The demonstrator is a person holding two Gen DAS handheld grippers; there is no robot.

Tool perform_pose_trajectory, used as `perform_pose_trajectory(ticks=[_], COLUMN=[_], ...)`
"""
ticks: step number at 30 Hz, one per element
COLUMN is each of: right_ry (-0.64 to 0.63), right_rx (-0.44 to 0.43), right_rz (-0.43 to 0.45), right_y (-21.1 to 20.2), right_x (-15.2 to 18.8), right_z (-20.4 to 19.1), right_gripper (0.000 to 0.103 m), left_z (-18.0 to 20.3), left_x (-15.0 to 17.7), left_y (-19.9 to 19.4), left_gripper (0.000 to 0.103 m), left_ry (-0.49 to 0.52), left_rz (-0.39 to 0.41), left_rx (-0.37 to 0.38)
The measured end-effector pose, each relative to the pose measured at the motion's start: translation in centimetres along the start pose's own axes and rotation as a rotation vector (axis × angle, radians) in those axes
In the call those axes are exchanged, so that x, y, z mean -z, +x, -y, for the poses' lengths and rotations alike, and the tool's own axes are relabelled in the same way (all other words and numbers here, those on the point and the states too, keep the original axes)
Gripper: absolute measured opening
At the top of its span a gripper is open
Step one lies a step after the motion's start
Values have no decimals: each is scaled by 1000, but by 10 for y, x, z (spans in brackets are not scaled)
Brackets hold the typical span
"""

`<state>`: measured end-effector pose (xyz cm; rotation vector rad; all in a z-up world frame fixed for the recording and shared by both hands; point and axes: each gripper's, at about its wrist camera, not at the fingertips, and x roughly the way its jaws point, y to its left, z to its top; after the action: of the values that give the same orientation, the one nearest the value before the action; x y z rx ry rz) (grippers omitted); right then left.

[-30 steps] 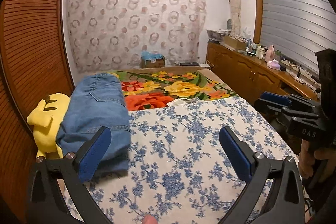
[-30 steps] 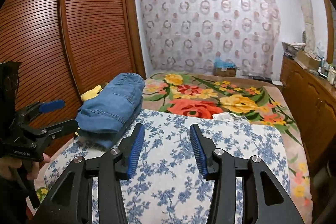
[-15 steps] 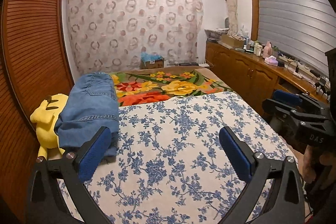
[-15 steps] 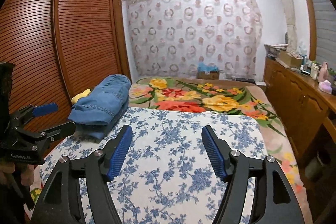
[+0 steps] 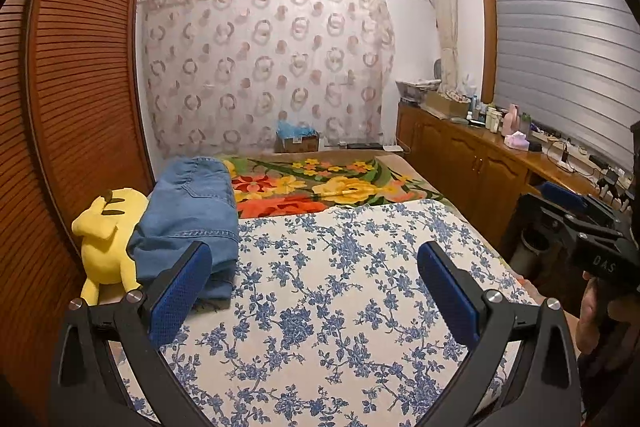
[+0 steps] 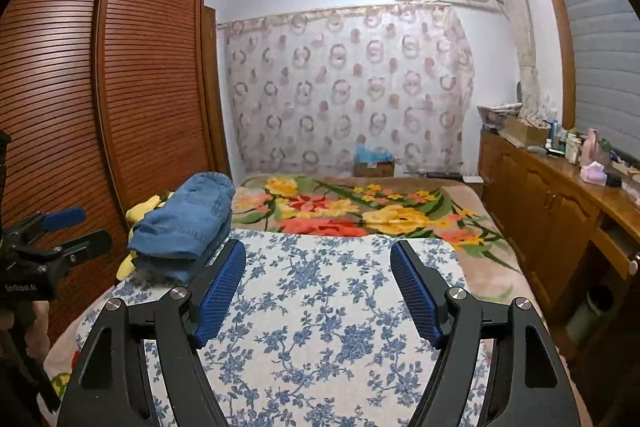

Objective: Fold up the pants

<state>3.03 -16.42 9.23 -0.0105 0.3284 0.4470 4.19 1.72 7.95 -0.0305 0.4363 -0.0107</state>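
The blue denim pants [image 5: 188, 215] lie folded in a thick stack at the left edge of the bed, beside the wardrobe. My left gripper [image 5: 313, 255] is open wide over the blue-flowered sheet [image 5: 340, 287], with the pants just beyond its left finger and nothing between the pads. In the right wrist view the pants [image 6: 188, 223] lie beyond the left finger. My right gripper [image 6: 318, 251] is apart from them; its jaws are opening and hold nothing. Each gripper shows at the edge of the other's view: the left gripper [image 6: 60, 231], the right gripper [image 5: 572, 211].
A yellow plush toy [image 5: 108, 231] is wedged between the pants and the slatted wooden wardrobe [image 5: 72, 107]. A flowered blanket [image 5: 320, 187] covers the far half of the bed. Wooden cabinets [image 5: 480, 167] with bottles on top run along the right. A cardboard box [image 5: 298, 143] stands by the curtain.
Both grippers have drawn back from the folded pants and risen a little, so the pants look smaller and farther. The right jaws have widened. The pants have stayed put.
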Motion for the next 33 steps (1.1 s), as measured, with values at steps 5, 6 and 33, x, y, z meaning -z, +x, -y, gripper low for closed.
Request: perform_pose_trajectory(ticks=[5,6,33], right_ry=[6,7,3], right_rx=[5,3,-3], right_rz=[-1,-2,5], right_y=[-1,0,0], right_x=[6,7,7], right_z=[0,1,10], right_gripper=[77,77,77], left_z=[-1,-1,-3], left_x=[0,0,1], left_y=[0,-1,-2], left_gripper=[103,103,103], left_ry=[-1,-2,-2], left_rz=[-1,-2,1], left_rx=[-3,-2,-2])
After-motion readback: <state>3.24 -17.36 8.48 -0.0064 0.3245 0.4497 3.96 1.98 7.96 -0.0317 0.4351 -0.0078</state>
